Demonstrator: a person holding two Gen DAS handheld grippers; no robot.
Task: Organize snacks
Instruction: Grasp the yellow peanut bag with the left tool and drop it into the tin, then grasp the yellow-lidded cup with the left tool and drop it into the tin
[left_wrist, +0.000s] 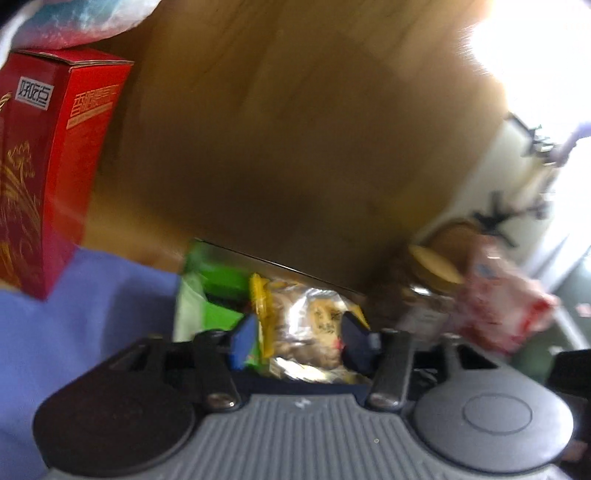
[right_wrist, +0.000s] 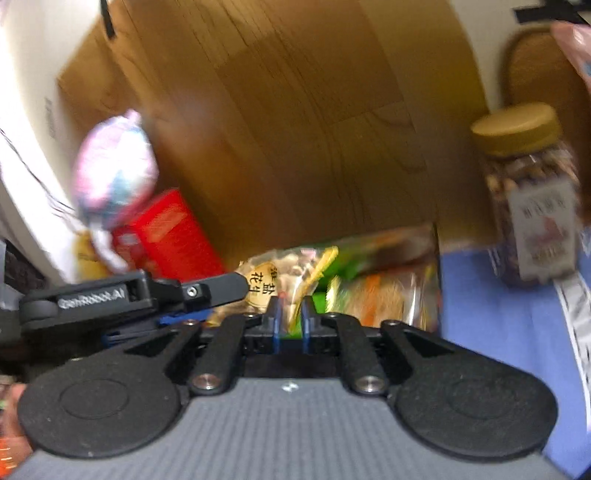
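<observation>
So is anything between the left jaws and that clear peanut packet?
Nothing visible. The peanut packet already sits between the left gripper jaws, with a green snack bag beside it. Whether the jaws grip it is unclear through blur.

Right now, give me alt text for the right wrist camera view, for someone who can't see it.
The right gripper pinches the yellow edge of a clear peanut bag lying on a green snack bag, with the left gripper reaching in from the left. A red box stands at left and a gold-lidded nut jar at right, against a wooden panel.
</observation>
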